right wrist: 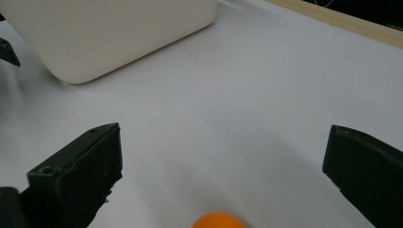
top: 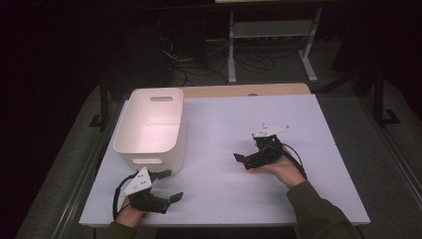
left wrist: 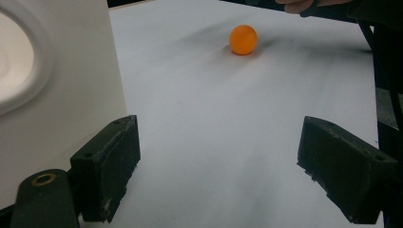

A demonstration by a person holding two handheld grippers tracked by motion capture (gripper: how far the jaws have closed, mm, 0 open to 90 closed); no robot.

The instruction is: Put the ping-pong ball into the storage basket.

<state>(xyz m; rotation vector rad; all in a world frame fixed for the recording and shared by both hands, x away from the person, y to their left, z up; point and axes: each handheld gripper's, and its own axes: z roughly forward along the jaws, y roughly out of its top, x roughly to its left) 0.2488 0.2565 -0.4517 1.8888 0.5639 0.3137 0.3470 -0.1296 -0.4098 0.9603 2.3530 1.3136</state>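
A white worktop (top: 298,189) stood in a dark room. On its left side sat a white bin (top: 152,127) with a handle hole near its top. The bin stood upright with its open side up.

The left hand-held gripper (top: 166,185) was low at the near left edge of the worktop, just in front of the bin. A person's hand (top: 130,215) held it from below. Its jaws were spread wide and nothing was between them. One jaw was close beside the bin's wall, as the left gripper view showed.

The right hand-held gripper (top: 243,162) was out on the middle of the worktop, held by the other hand (top: 283,169). It pointed left, toward the bin. Its jaws were wide apart too and held nothing.

A small orange ball (left wrist: 243,40) lay on the worktop. In the left gripper view it was far off, just below the right hand. In the right gripper view the ball (right wrist: 218,221) sat at the very bottom, between the two open jaws and touching neither one. The ball was well apart from the bin and from the left hand-held gripper.
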